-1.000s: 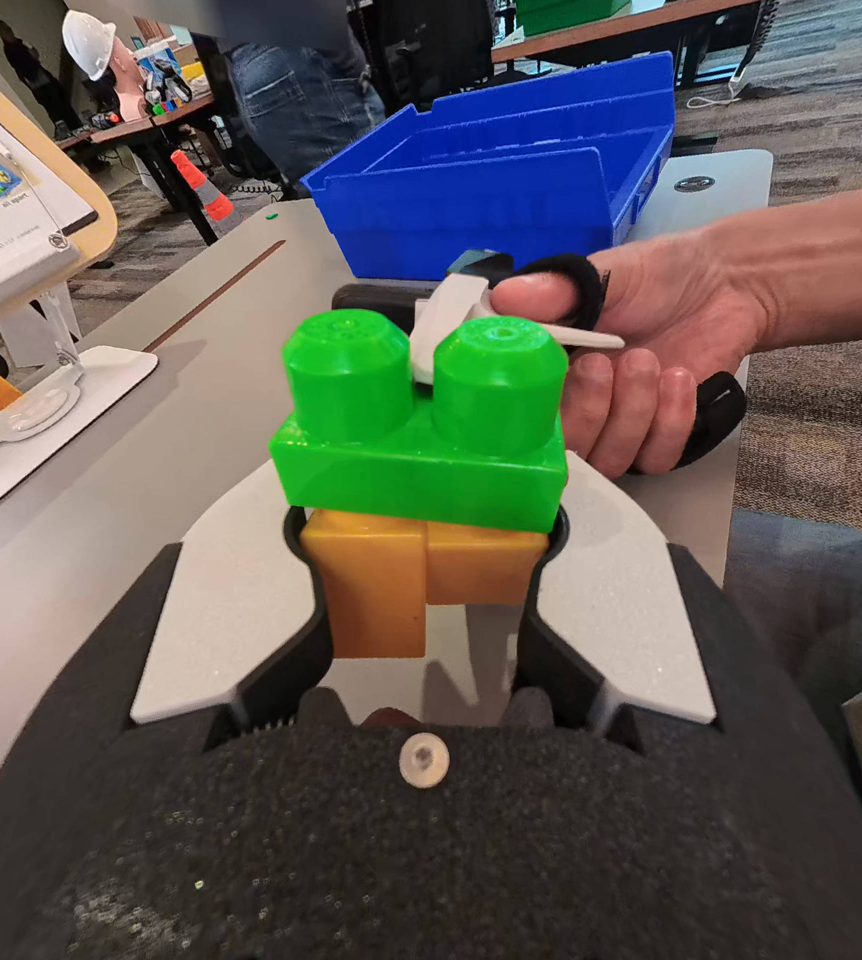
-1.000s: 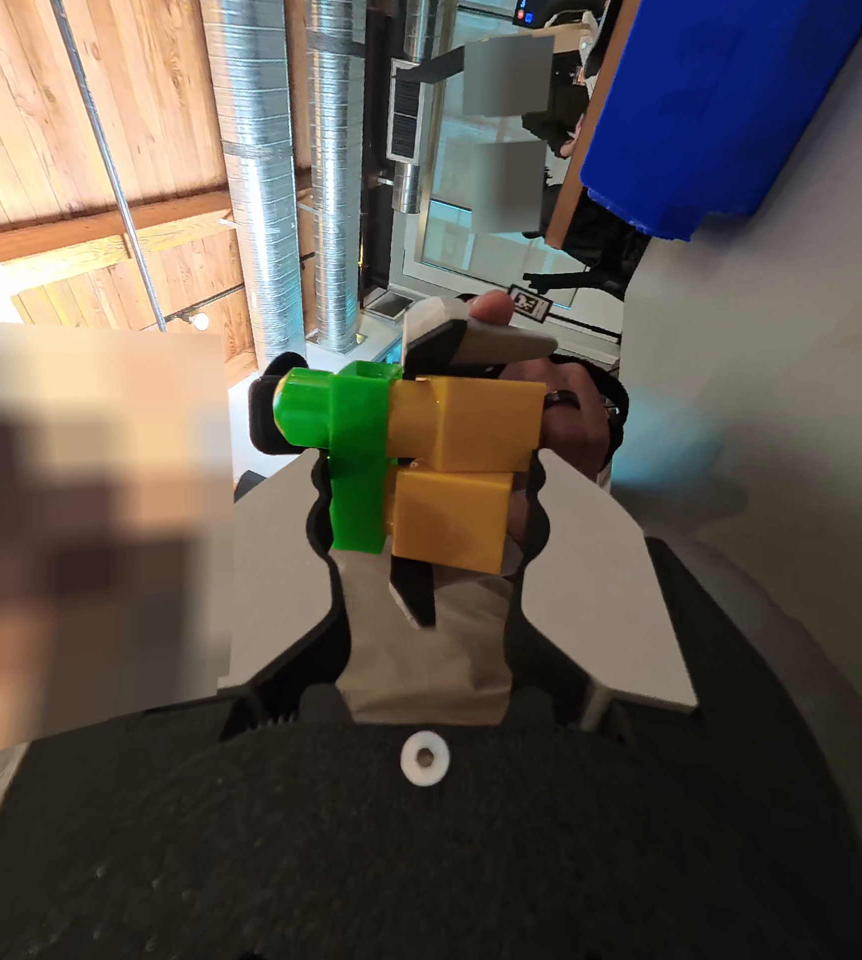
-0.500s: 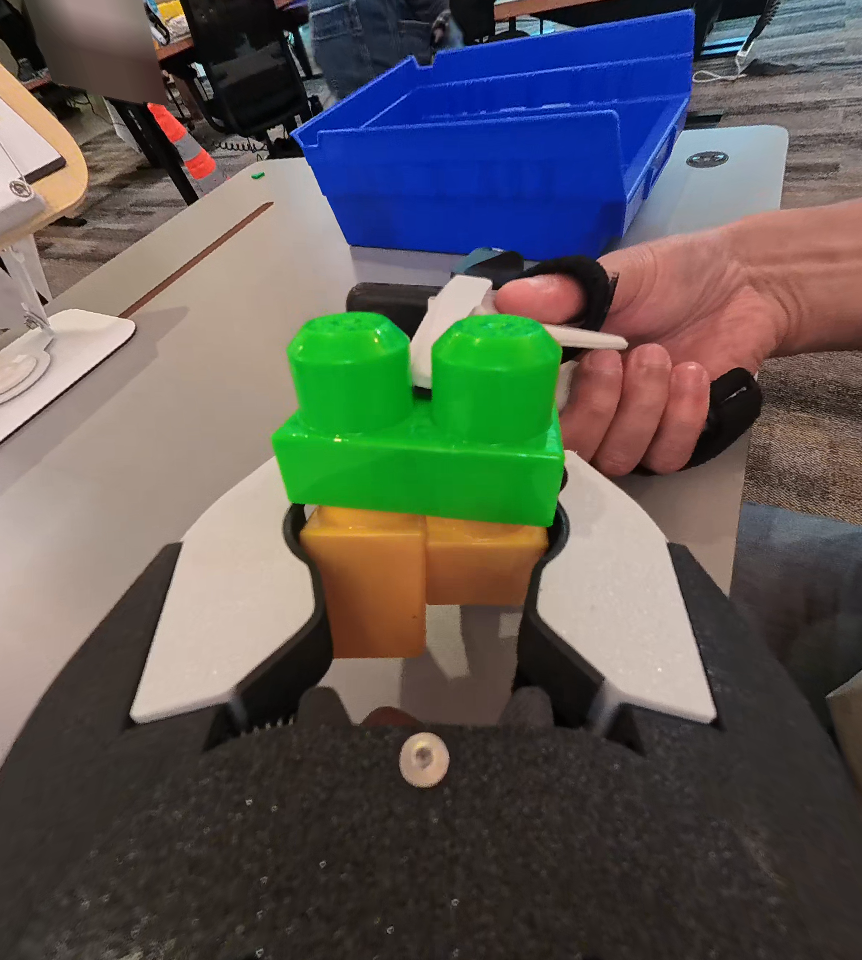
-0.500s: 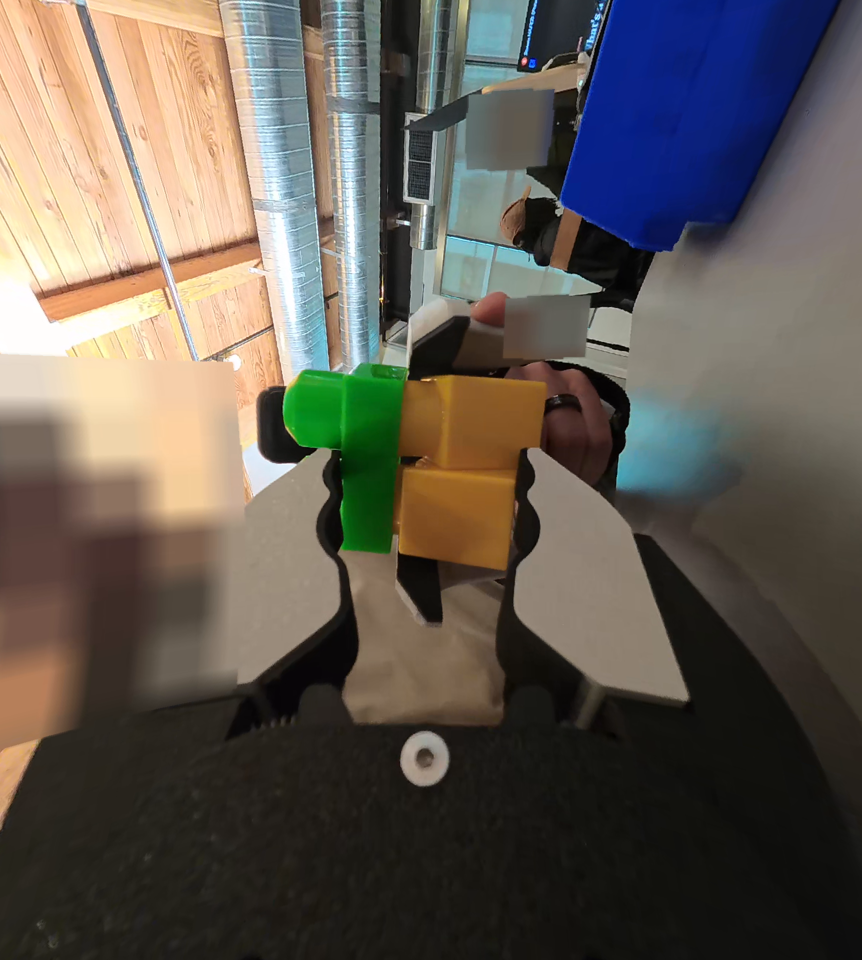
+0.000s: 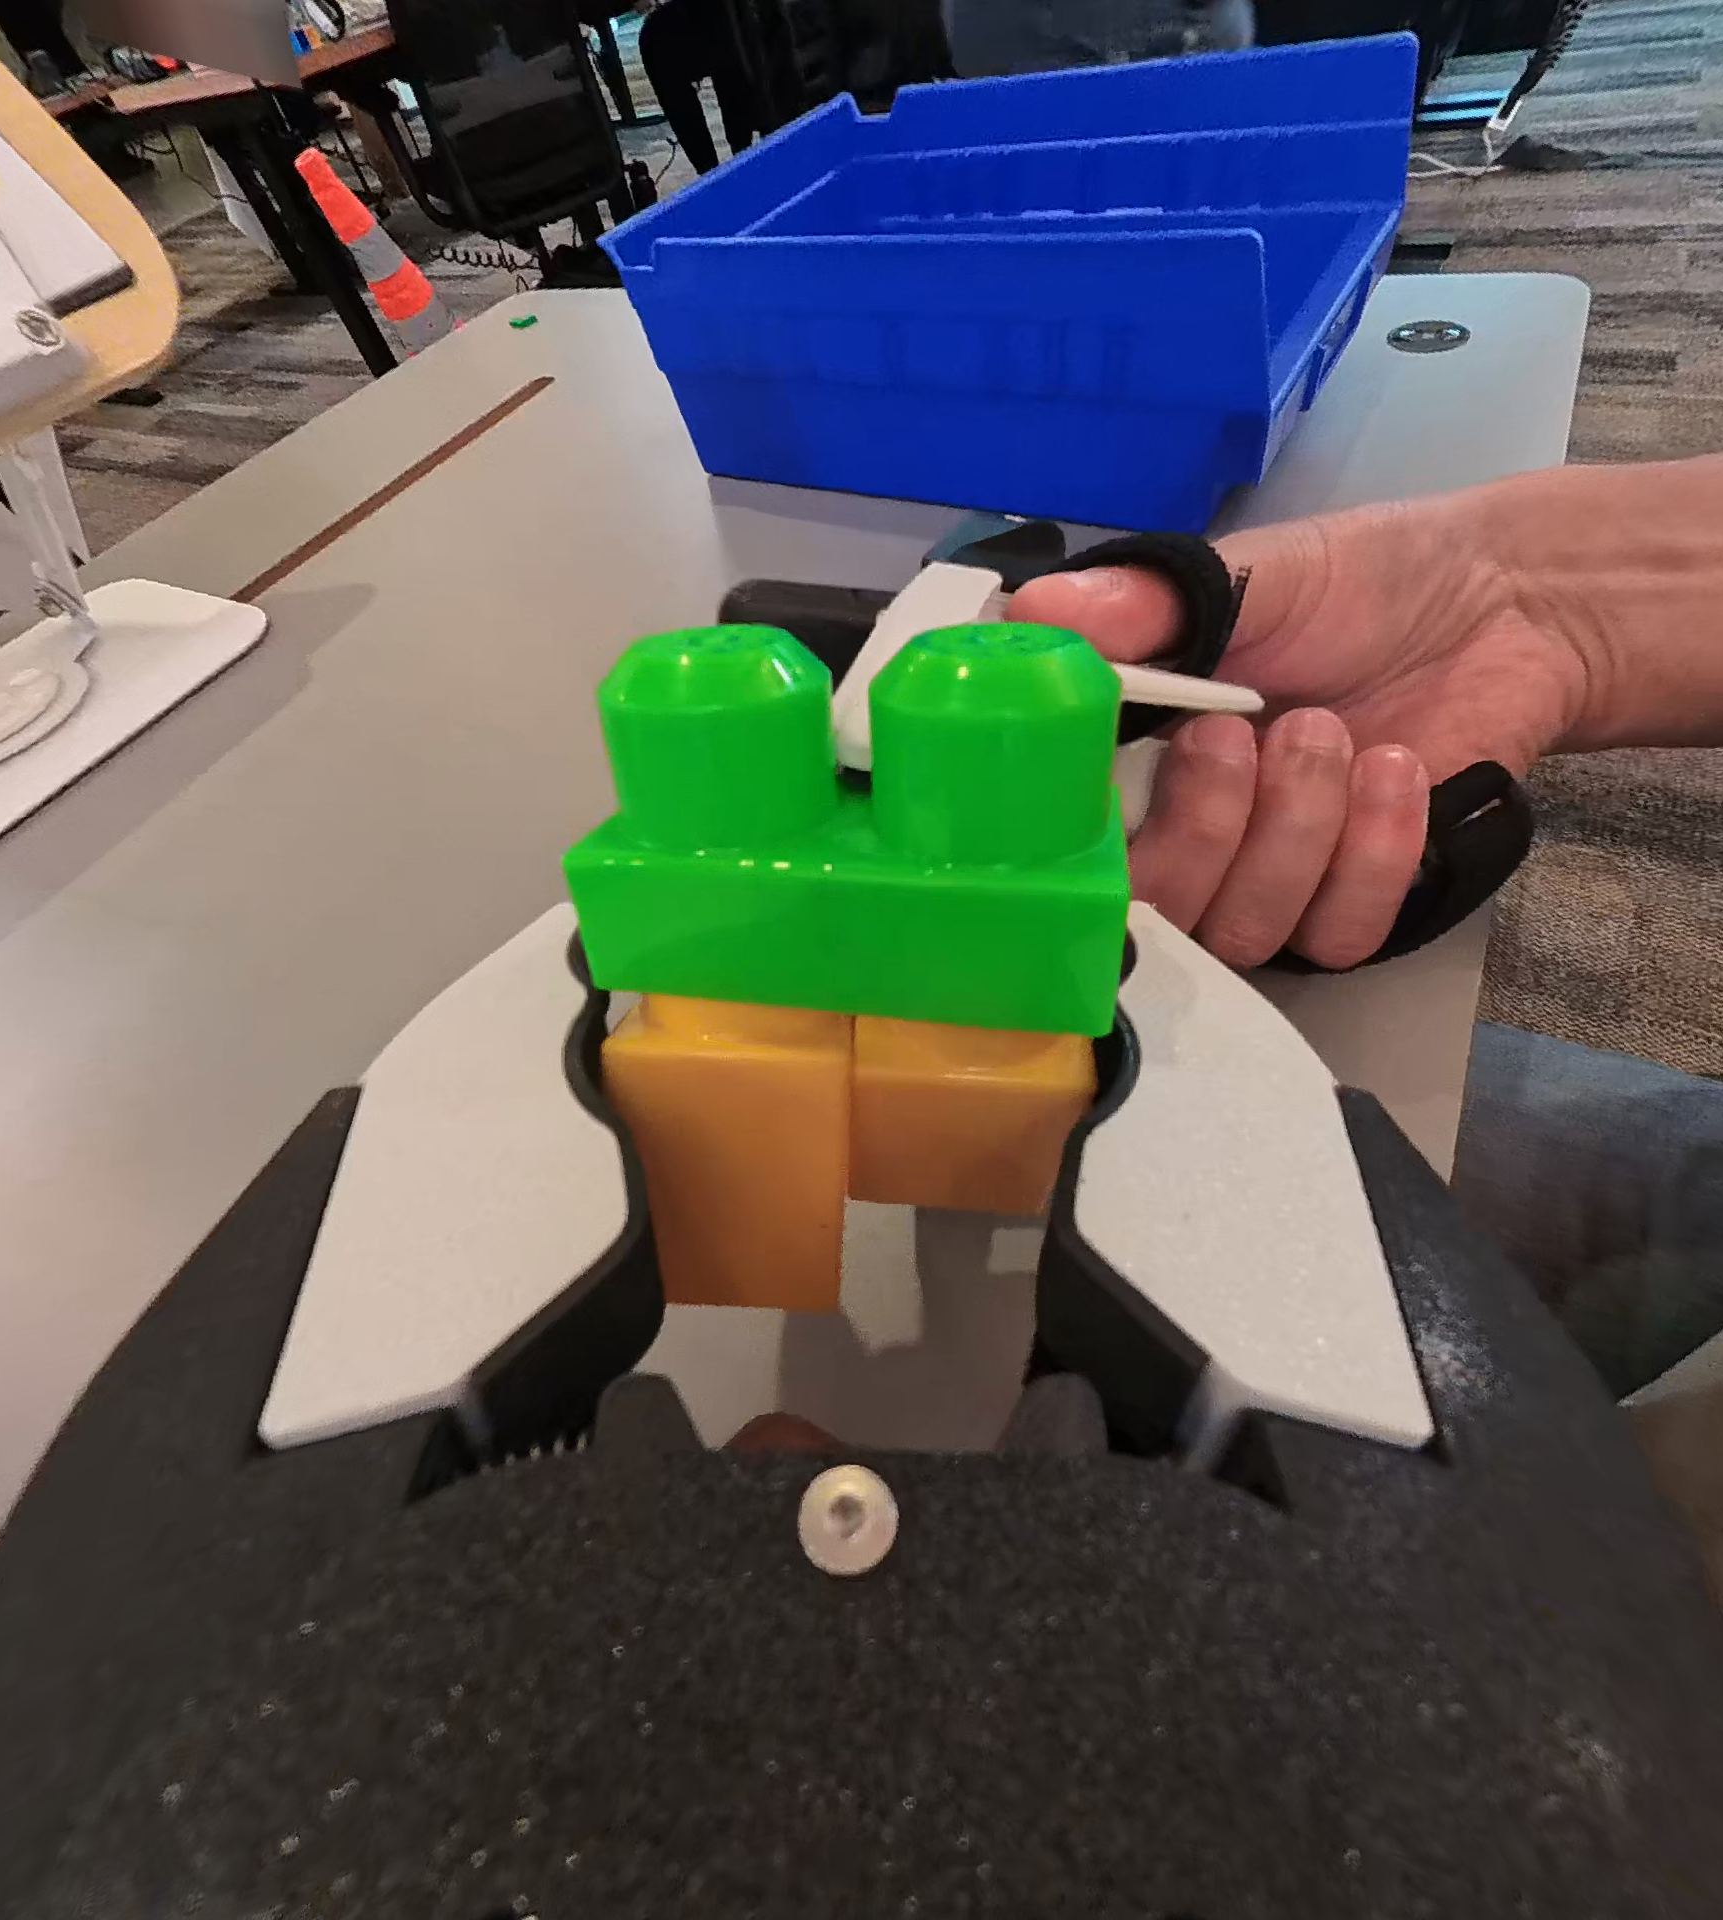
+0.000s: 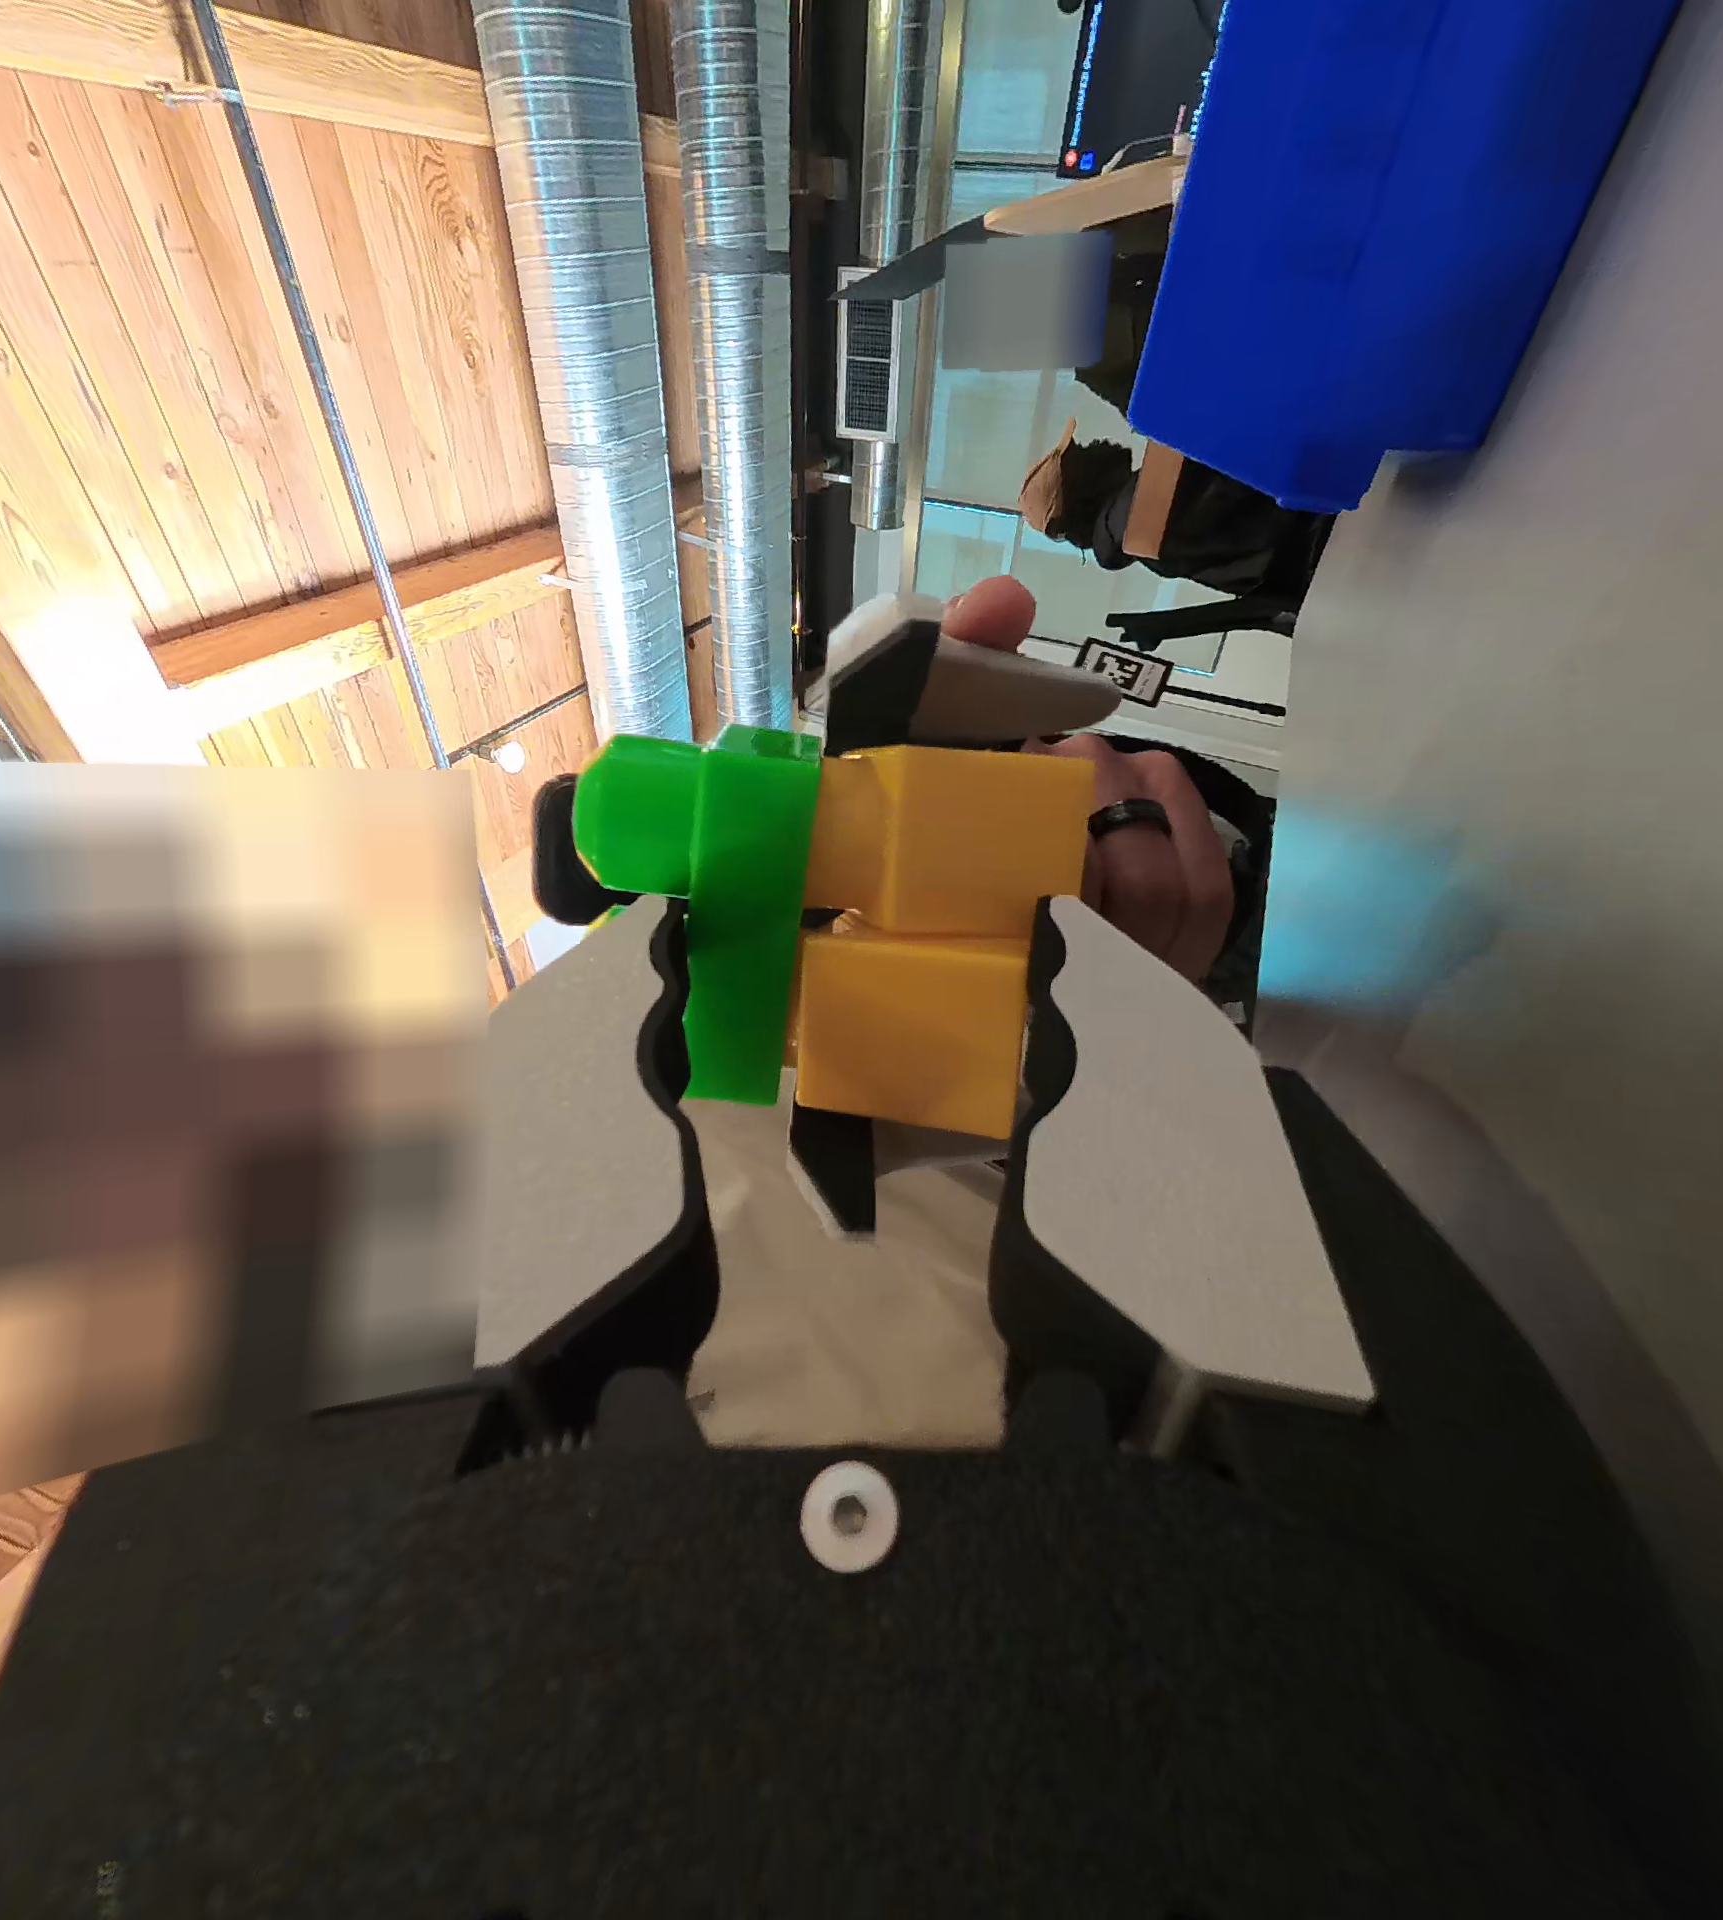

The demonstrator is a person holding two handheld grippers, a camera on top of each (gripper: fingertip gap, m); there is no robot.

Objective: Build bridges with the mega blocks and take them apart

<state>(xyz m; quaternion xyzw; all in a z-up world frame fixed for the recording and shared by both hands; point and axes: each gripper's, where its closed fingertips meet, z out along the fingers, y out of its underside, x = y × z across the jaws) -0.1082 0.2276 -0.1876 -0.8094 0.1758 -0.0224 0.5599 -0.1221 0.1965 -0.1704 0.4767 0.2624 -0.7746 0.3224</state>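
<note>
Left gripper (image 5: 852, 1049): jaws clamped on the two yellow blocks (image 5: 841, 1132) under the green block (image 5: 852, 914), held above the bench (image 5: 337, 790). Right gripper (image 6: 852, 997): jaws flank the same stack, apparently gripping it. Blue bin (image 5: 1033, 312) stands behind.

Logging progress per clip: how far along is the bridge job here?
Done: a bridge is assembled, green block on two yellow blocks. In hand: left claw grips the yellow blocks; right claw appears to pinch the bridge top to bottom. Left: pulling it apart; no block is off yet.
</note>
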